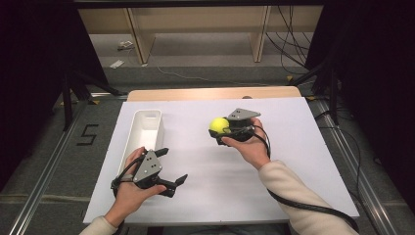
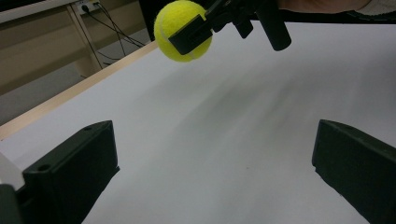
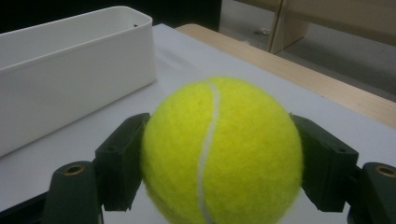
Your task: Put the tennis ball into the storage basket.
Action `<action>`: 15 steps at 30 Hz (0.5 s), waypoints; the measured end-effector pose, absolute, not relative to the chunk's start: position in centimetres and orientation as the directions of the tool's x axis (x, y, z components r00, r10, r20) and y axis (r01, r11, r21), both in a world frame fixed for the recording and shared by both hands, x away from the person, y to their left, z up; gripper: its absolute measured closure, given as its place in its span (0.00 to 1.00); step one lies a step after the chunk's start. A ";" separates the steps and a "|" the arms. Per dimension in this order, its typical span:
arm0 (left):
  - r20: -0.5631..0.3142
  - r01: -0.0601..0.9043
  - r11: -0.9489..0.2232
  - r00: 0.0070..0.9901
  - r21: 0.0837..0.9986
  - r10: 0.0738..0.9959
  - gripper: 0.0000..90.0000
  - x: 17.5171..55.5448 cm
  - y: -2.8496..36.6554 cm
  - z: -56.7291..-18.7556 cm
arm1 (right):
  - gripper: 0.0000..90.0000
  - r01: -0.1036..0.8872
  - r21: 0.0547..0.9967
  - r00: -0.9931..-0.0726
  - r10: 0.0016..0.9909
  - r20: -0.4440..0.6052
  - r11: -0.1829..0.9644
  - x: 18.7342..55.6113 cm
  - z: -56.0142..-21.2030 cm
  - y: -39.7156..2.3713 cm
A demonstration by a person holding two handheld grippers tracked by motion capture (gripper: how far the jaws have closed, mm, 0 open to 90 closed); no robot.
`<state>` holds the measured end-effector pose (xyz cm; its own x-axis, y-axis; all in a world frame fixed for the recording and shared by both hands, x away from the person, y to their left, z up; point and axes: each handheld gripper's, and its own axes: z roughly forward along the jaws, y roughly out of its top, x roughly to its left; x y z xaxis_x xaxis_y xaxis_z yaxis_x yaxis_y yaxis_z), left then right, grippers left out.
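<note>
The right gripper clamps the yellow tennis ball, held above the white table, right of the white tray. The left gripper, near left, stands open and empty.

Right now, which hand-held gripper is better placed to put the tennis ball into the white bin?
The right hand-held gripper: its jaws are already clamped on the tennis ball, lifted off the table, with the white bin just beside it. The left hand-held gripper stands open and holds nothing.
</note>
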<state>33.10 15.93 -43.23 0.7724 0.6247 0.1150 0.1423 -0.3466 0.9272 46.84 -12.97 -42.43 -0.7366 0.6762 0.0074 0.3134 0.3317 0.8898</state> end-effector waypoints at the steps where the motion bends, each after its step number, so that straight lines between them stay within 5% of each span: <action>1: 0.114 0.143 -0.345 0.772 0.928 0.625 0.00 33.1 15.9 -43.2 | 0.30 0.313 0.889 -0.738 0.675 0.006 0.334 46.8 -42.4 -13.0; 15: 0.112 0.143 -0.343 0.773 0.928 0.625 0.00 33.1 15.9 -43.2 | 0.30 0.309 0.888 -0.747 0.665 0.005 0.341 46.6 -42.5 -12.6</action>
<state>33.08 15.93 -43.20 0.7725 0.6251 0.1118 0.1434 -0.3432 0.9282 46.65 -12.57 -42.49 -0.7470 0.6648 0.0049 0.3093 0.3410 0.8877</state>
